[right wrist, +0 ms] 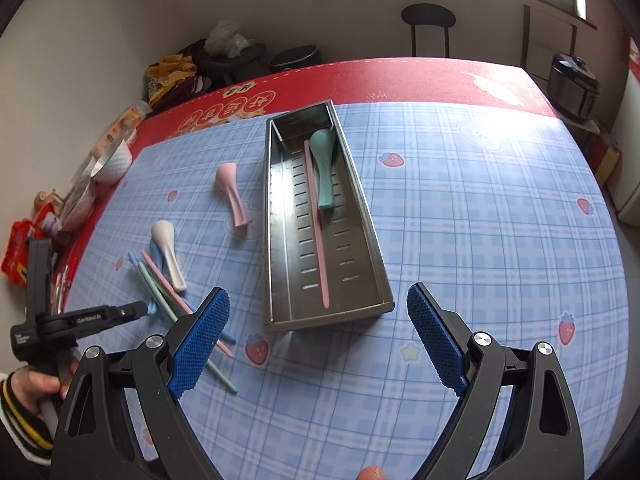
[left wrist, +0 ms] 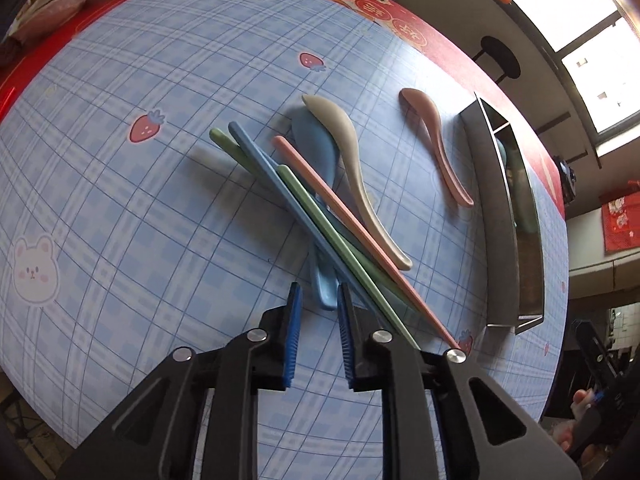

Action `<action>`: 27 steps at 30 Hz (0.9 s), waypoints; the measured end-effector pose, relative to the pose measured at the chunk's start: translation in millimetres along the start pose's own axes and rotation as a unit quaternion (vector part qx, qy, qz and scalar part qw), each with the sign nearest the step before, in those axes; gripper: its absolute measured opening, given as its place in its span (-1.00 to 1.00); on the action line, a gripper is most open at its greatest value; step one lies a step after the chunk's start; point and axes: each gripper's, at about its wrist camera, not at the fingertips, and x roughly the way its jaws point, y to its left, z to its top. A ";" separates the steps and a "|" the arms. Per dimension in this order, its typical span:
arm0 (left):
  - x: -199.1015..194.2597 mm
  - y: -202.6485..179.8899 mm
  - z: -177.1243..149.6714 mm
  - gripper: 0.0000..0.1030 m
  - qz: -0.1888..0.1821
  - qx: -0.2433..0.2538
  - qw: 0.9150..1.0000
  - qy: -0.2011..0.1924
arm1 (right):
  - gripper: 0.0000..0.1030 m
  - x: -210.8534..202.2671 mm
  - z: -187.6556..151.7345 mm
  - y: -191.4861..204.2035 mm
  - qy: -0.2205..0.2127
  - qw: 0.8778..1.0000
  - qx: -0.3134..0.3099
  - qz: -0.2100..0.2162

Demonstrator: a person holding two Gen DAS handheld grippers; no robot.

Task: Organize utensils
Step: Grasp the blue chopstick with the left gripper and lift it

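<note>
nearest the lens, left gripper (left wrist: 318, 300) narrowed to a slim gap, nothing between the blue pads, tips just above the blue spoon (left wrist: 316, 216) handle end. right gripper (right wrist: 318, 312) spread wide and empty, poised over the near end of the metal tray (right wrist: 276, 216). inside the tray: teal spoon (right wrist: 325, 168) and pink chopstick (right wrist: 316, 224). left of the tray on the blue checked tablecloth (right wrist: 460, 220): pink spoon (right wrist: 232, 192) alone, then a crossed heap of white spoon (right wrist: 170, 252), blue spoon, and green, blue and pink chopsticks (left wrist: 340, 240).

blue plaid table (right wrist: 460, 220), steel tray (right wrist: 280, 184), scattered spoons (left wrist: 440, 148), chopsticks (left wrist: 304, 200)
</note>
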 end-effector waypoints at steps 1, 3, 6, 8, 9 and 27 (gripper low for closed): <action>-0.6 3.3 2.0 -0.72 -0.005 -0.007 1.000 -0.001 | 0.70 0.5 -1.0 -0.7 0.002 1.000 0.001 0.000; 1.3 6.5 5.0 -0.72 -0.008 -0.008 1.000 0.002 | 0.70 1.2 -1.9 -1.2 0.004 1.000 0.006 0.000; 9.2 3.0 6.5 -0.72 0.003 0.002 1.000 0.012 | 0.70 1.5 -1.8 -3.2 0.006 1.000 0.015 -0.001; 13.7 0.7 6.2 -0.72 0.007 0.008 1.000 0.015 | 0.70 1.6 -1.9 -3.4 0.006 1.000 0.016 -0.001; 14.4 -0.4 5.7 -0.73 0.011 0.013 1.000 0.014 | 0.70 1.7 -2.2 -3.4 0.007 1.000 0.016 -0.001; 23.0 -30.9 8.0 -0.73 -0.040 0.027 0.997 0.051 | 0.70 3.7 -1.6 -4.9 0.012 1.000 0.023 0.004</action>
